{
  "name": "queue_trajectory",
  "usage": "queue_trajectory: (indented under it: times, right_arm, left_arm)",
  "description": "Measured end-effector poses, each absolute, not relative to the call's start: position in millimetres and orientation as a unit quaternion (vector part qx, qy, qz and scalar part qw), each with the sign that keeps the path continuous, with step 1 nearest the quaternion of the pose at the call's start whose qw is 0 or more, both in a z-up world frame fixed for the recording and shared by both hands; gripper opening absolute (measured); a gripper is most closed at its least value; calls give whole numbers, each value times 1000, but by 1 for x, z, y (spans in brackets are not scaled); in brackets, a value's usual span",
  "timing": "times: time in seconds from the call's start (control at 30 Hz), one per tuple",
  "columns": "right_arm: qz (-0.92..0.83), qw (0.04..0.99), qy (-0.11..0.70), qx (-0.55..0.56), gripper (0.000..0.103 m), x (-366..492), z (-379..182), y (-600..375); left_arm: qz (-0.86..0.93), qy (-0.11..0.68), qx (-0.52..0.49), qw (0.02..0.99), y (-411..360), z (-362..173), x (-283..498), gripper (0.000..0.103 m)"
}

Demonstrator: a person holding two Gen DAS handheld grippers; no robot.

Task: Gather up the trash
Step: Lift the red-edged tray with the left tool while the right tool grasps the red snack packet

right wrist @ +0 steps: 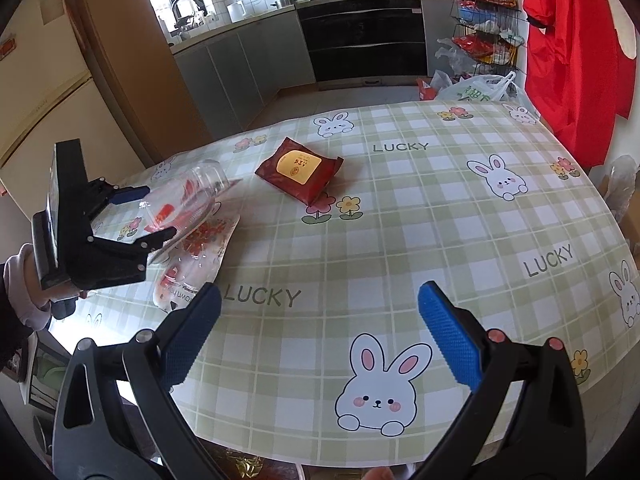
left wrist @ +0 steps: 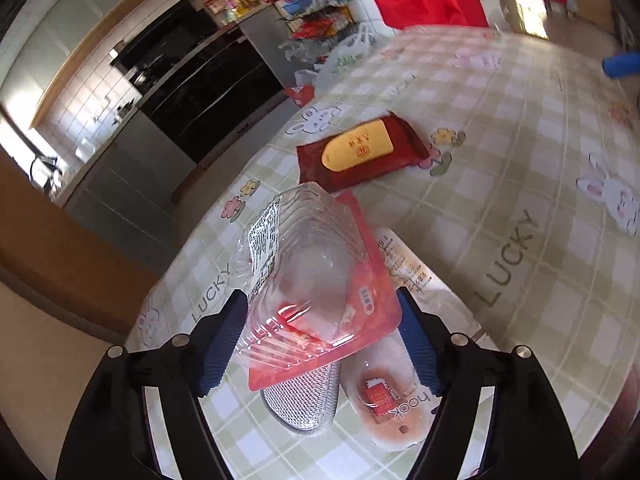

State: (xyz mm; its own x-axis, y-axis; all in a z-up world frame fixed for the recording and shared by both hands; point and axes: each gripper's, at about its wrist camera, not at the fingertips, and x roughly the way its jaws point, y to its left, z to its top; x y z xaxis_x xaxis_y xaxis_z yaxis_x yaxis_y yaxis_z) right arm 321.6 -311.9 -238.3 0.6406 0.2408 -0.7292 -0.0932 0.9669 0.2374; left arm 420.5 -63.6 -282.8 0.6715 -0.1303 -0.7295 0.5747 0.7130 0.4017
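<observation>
Worktop [right wrist: 360,240]: round, covered in glossy pale-green and white checked oilcloth printed with rabbits, flowers and the word LUCKY. Beyond it, a kitchen with grey cabinets, a black oven front, a wire rack of packets and red cloth hanging at the right.

Left gripper [left wrist: 320,336]: black frame, ribbed blue pads; fingers partly spread, set on either side of the clear tray, pads at or just beside its edges; firm contact not discernible. In the right wrist view, held by a hand in a pale sleeve at the left edge of the worktop.

Right gripper [right wrist: 320,332]: black frame, blue textured pads; fingers wide apart, nothing between them, above bare cloth near the front edge.

Clear ribbed plastic clamshell tray with red backing card and printed label [left wrist: 316,280]: tilted, raised off the cloth between the left fingers.

Flat translucent white-and-red plastic pouch [left wrist: 394,396]: lying on the cloth beneath the tray.

Dark red foil snack packet with yellow oval label [left wrist: 360,152]: flat, crinkled, near the middle of the worktop, apart from both grippers.

Silver mesh-patterned piece [left wrist: 304,396]: under the tray; nature unclear.
</observation>
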Motion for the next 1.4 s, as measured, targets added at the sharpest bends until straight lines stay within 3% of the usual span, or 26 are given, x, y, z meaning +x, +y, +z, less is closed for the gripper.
queue_trajectory:
  times: [0.23,0.47,0.67,1.03,1.4]
  right_arm:
    - [99,903,414,51,97,335,-236,-300]
    - [135,902,409,-15,97,375,-238,-281]
    - [166,901,383,-118,97,440,-247,-256]
    - [167,845,446,-243,97,571,-314,-192]
    - [157,827,512,-172,97,613,-343,-187]
  left_arm:
    - [-204,337,94,914,-3,-236,418,73]
    - [-193,310,-21,931,37,-217,406,73]
    - [-175,290,-78,937,66,-210,391,73]
    - [-138,280,-98,945,112,-208,373,73]
    - [-119,270,-139,945,137,-209,353,73]
